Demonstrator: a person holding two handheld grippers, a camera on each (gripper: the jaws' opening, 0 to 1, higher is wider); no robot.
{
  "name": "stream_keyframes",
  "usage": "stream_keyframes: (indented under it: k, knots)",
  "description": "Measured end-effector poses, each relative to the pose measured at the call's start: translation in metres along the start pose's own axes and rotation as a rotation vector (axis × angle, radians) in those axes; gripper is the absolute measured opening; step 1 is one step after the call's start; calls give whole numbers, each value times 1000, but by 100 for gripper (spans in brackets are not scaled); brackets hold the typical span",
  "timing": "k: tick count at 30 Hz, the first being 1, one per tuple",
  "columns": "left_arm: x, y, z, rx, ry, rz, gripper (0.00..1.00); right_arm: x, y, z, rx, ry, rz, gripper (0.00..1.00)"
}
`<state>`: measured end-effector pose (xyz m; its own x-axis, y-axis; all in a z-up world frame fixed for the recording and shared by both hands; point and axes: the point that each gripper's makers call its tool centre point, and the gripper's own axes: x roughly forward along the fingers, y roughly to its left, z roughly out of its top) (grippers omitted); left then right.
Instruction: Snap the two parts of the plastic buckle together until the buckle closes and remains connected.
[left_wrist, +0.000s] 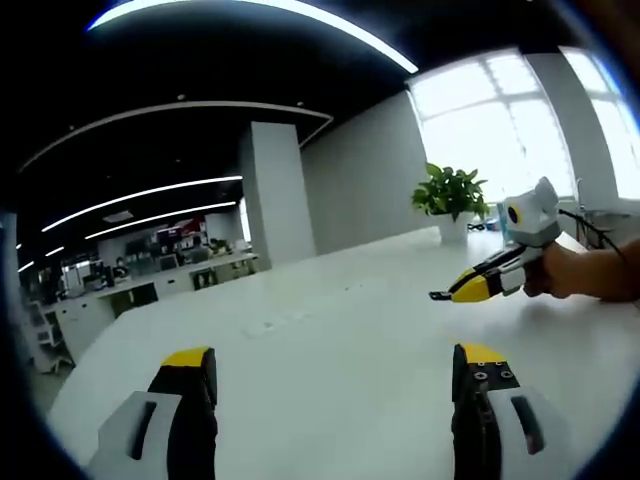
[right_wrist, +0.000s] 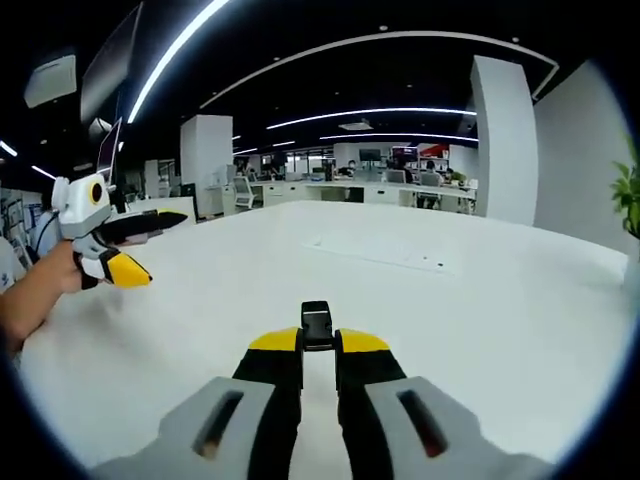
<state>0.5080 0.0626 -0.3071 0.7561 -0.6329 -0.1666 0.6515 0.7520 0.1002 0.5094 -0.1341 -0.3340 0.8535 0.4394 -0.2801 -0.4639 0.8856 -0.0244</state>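
Buckle part (right_wrist: 317, 326) pinched in right gripper (right_wrist: 318, 345) jaws; left gripper (left_wrist: 335, 372) spread wide.

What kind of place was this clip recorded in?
Most likely an open-plan office. A large white table fills the foreground; beyond it stand rows of desks with monitors, with curved ceiling light strips overhead. A potted plant sits on the table near bright windows.

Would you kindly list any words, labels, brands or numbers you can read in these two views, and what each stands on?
None can be read.
The buckle part held in the right gripper shows no legible marking.
The distant office screens are too small and blurred.
The white table bears no text.
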Motion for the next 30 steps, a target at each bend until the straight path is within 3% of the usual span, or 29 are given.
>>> stream_keyframes:
  k: [30]
  knots:
    - [-1, -14, -2, 18, 17, -32, 99, 50, -10, 10, -15, 16, -16, 9]
